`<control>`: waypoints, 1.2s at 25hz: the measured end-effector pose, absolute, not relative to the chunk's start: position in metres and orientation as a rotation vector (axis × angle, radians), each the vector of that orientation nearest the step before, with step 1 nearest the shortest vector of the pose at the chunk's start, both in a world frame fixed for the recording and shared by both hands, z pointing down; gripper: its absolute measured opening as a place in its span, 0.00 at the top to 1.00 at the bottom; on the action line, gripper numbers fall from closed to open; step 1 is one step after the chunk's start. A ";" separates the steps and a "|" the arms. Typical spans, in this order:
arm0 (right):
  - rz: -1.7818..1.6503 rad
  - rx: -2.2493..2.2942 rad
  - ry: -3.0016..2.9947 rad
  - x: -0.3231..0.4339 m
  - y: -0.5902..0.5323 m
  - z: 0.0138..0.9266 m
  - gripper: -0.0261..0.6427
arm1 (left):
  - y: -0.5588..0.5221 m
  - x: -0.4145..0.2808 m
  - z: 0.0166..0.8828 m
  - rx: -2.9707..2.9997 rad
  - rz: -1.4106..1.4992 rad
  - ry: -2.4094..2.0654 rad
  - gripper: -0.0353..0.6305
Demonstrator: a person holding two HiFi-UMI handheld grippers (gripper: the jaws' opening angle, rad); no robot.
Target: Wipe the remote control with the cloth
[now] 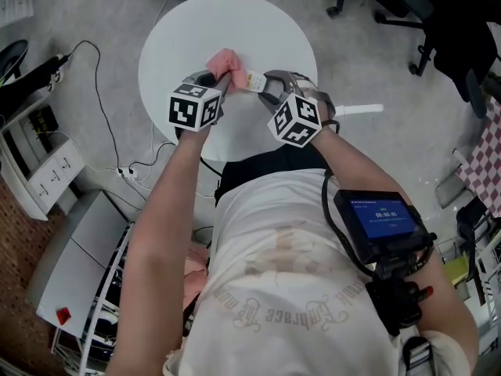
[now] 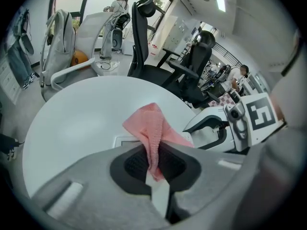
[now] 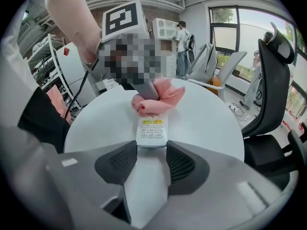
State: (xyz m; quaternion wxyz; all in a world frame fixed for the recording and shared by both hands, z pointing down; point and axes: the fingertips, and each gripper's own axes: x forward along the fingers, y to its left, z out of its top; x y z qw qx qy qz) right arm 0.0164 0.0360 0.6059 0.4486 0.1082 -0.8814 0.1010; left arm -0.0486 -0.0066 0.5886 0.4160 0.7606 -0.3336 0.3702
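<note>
A white remote control (image 3: 152,128) with yellow and white buttons is held over the round white table (image 1: 180,37). My right gripper (image 3: 151,152) is shut on its near end. A pink cloth (image 3: 156,99) lies bunched over the remote's far end. My left gripper (image 2: 152,164) is shut on a fold of that pink cloth (image 2: 153,133), which stands up between the pads. In the head view the cloth (image 1: 223,59) sits just beyond the left gripper (image 1: 221,81), and the remote (image 1: 252,81) runs across to the right gripper (image 1: 270,92). The cloth hides the remote's far part.
Black office chairs (image 2: 144,42) stand beyond the table and another (image 3: 276,90) to the right. Cables and a power strip (image 1: 125,171) lie on the floor at the left, next to white shelving (image 1: 47,171). A person (image 3: 183,47) stands far back.
</note>
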 end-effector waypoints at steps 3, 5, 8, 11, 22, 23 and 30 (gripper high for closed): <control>0.249 0.268 -2.181 0.017 0.036 0.605 0.66 | -0.009 -0.058 0.590 1.911 0.975 -0.863 0.91; 0.249 0.267 -2.181 0.017 0.036 0.605 0.66 | -0.011 -0.071 0.592 1.890 0.993 -0.900 0.91; 0.251 0.264 -2.179 0.017 0.036 0.605 0.66 | -0.014 -0.095 0.595 1.855 0.999 -0.955 0.91; 0.250 0.259 -2.178 0.017 0.036 0.606 0.66 | -0.017 -0.116 0.597 1.837 1.024 -0.986 0.91; 0.260 0.259 -2.176 0.018 0.035 0.605 0.66 | -0.040 -0.186 0.578 1.790 1.207 -1.231 0.91; 0.260 0.260 -2.177 0.018 0.035 0.605 0.66 | -0.041 -0.182 0.576 1.814 1.222 -1.211 0.91; 0.267 0.265 -2.179 0.018 0.034 0.605 0.66 | -0.024 -0.111 0.591 1.898 1.283 -0.931 0.91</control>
